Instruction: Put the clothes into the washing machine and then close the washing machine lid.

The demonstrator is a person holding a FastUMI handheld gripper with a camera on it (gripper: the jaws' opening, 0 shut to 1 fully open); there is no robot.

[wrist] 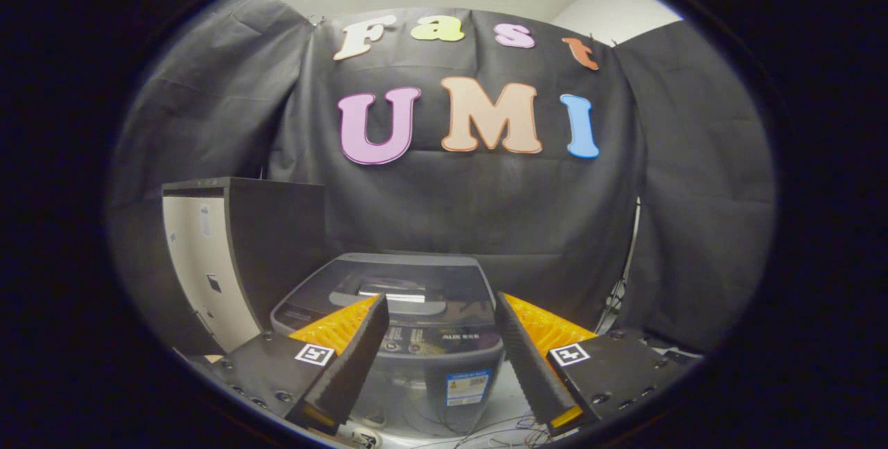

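A grey top-loading washing machine (416,317) stands just ahead of and below my fingers, against the black cloth wall. Its dark lid (402,279) lies flat and down over the top, and a control panel runs along its front edge. My gripper (440,300) hovers in front of the machine, open, with nothing between its orange-and-black fingers (347,359). No clothes are in sight.
A tall dark cabinet with a white side (229,255) stands to the left of the machine. Loose cables (485,428) lie on the floor in front of it. A black cloth wall (694,227) closes off the back and right.
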